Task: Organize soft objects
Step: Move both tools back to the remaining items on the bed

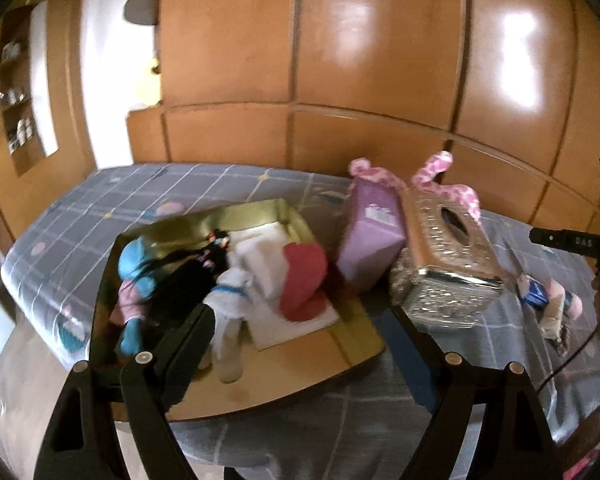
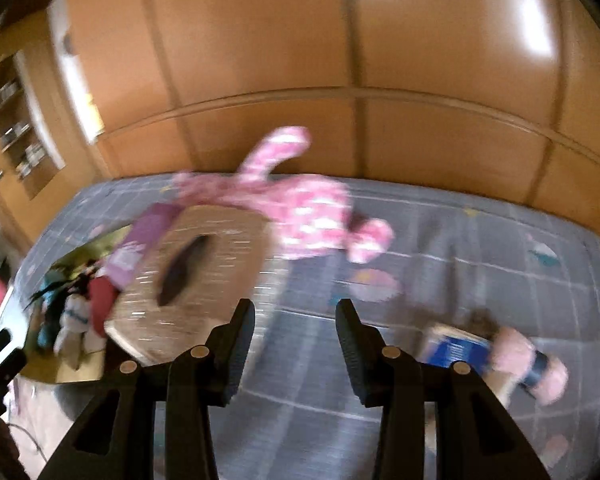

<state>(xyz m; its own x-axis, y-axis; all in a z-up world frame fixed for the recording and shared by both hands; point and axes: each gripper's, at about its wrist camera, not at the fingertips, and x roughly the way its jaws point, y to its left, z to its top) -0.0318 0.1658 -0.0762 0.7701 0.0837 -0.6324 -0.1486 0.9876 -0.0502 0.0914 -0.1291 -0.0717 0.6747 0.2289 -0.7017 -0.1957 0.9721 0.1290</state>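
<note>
A gold tray [image 1: 300, 364] lies on the grey bed. In it are a blue doll with black hair [image 1: 148, 276], a white plush [image 1: 232, 308], white folded cloth [image 1: 260, 256] and a red soft piece [image 1: 304, 280]. My left gripper [image 1: 300, 316] is open and empty above the tray's near edge. A pink spotted plush rabbit [image 2: 300, 208] lies behind the tissue boxes; it also shows in the left wrist view [image 1: 432, 172]. A small doll in blue and pink [image 2: 500, 356] lies at the right, also in the left view [image 1: 548, 296]. My right gripper [image 2: 296, 316] is open and empty over the bedsheet.
A purple tissue pack [image 1: 372, 232] and a glittery gold tissue box [image 1: 444, 256] stand beside the tray. Wooden wardrobe panels [image 1: 340, 60] close off the far side of the bed [image 2: 460, 248]. A shelf niche [image 1: 16, 92] is at the left.
</note>
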